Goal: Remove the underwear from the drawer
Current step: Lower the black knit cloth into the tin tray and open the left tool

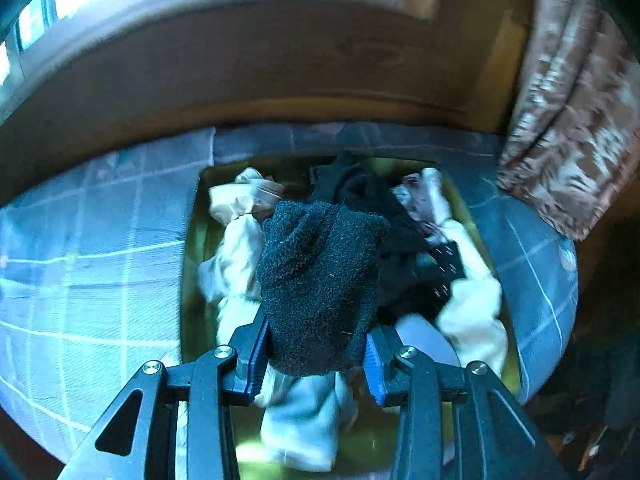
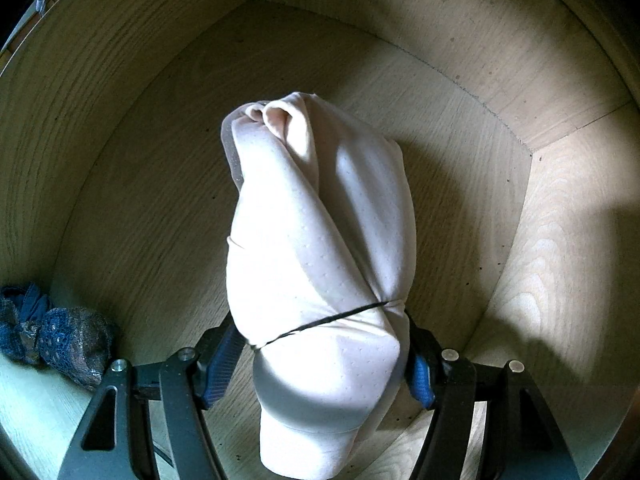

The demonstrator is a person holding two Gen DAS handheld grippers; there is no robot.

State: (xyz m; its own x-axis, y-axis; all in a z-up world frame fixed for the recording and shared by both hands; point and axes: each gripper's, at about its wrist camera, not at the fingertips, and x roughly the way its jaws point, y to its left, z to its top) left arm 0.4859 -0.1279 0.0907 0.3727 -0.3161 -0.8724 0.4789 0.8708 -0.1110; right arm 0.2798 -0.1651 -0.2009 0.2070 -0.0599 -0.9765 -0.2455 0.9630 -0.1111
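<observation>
In the left wrist view my left gripper (image 1: 316,356) is shut on a dark, fuzzy garment (image 1: 320,280) and holds it above a yellow-green box (image 1: 191,264) of clothes. White pieces (image 1: 236,264) and black pieces (image 1: 384,216) lie in that box. In the right wrist view my right gripper (image 2: 320,368) is shut on a pale pink rolled undergarment (image 2: 316,220) bound by a thin black band. It points down into the wooden drawer (image 2: 160,200). The roll's far end hangs toward the drawer floor. A blue lace piece (image 2: 60,336) lies in the drawer's left corner.
The box sits on a blue plaid bed cover (image 1: 88,248). A brown wooden board (image 1: 280,72) runs behind it and a patterned curtain (image 1: 568,120) hangs at the right. The drawer's walls (image 2: 460,32) stand close around my right gripper.
</observation>
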